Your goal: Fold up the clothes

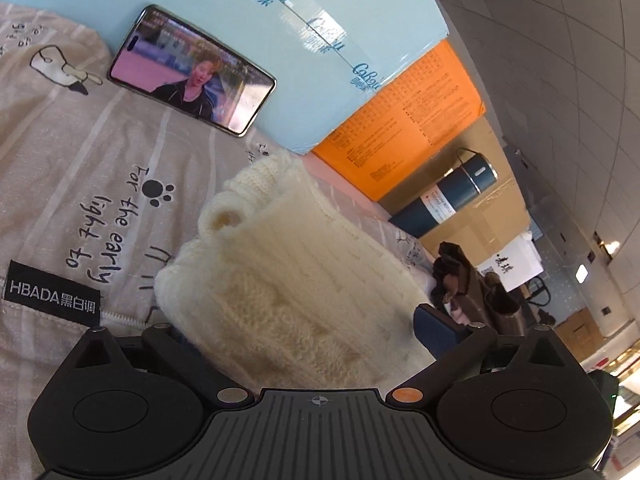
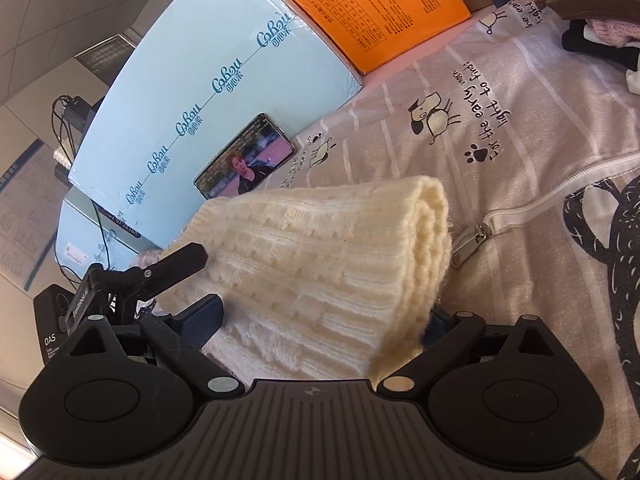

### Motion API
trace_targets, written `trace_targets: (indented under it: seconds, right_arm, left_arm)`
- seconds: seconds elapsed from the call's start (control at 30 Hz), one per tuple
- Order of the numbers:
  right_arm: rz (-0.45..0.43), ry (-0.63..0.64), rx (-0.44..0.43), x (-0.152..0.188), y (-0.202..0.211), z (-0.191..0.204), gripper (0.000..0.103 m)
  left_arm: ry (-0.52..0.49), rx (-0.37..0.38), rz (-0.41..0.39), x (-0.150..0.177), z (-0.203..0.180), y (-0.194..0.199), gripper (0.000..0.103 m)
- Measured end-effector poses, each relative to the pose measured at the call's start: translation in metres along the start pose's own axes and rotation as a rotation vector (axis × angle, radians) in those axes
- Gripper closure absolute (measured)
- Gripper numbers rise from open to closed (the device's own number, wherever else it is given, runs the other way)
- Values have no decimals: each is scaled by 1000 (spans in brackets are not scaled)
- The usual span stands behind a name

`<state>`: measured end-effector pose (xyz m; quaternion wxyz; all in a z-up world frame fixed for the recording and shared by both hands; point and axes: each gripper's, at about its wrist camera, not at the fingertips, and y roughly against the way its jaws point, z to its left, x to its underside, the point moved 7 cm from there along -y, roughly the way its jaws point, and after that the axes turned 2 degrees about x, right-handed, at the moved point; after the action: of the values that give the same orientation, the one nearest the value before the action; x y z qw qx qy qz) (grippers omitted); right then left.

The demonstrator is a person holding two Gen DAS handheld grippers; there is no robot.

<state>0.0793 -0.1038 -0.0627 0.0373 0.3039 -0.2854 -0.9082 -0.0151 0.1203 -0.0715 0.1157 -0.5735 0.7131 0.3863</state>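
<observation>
L wrist view: left gripper (image 1: 304, 332) has its jaws spread wide w/ the folded cream sweater (image 1: 288, 280) bulging up between them; the blue pad on one finger (image 1: 434, 330) shows just beside the knit's edge, the other finger is hidden under the wool, so whether it's pinching can't be told from here. Sweater's long axis runs straight away from the tongs, towards the phone (image 1: 192, 70) leaning on the light-blue box (image 1: 360, 8); orange box (image 1: 400, 120) and dark flask (image 1: 444, 196) sit further off from the sweater, a brown garment pile (image 1: 468, 280) just beside it. R wrist view: right gripper (image 2: 316, 324) likewise straddles the sweater (image 2: 320, 260), jaws apart, blue finger (image 2: 200, 320) close by the knit, the other mostly buried under the stacked fold edge; grip can't be confirmed either. Bundle lies on the printed bedsheet (image 2: 520, 120), next to a zipper pull (image 2: 476, 236); the left gripper's finger (image 2: 180, 264) pokes in at the sweater's far side. Judgement: both tongs sit at one end of the bundle, neither clearly nearer, so the next move likely turns on lifting or shifting it along that long axis.
</observation>
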Motion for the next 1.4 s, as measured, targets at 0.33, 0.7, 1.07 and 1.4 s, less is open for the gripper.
trace_targets:
  seconds: [0.33,0.7,1.07,1.4]
  right_arm:
    - [-40,80,-30,-3,-2,40,40]
    - [-33,278,-164,-9,-63,178,42]
    - [-25,426,-225,-14,-160,315,42]
    - [-20,494,-261,-6,-248,370,42]
  left_arm:
    - [-130,2,-79,-20,-3,39,33]
    - [-40,-82,-379,-71,54,161,33]
    - [27,-279,-668,-129,120,258,35]
    - [120,-366,-790,-151,197,288,36]
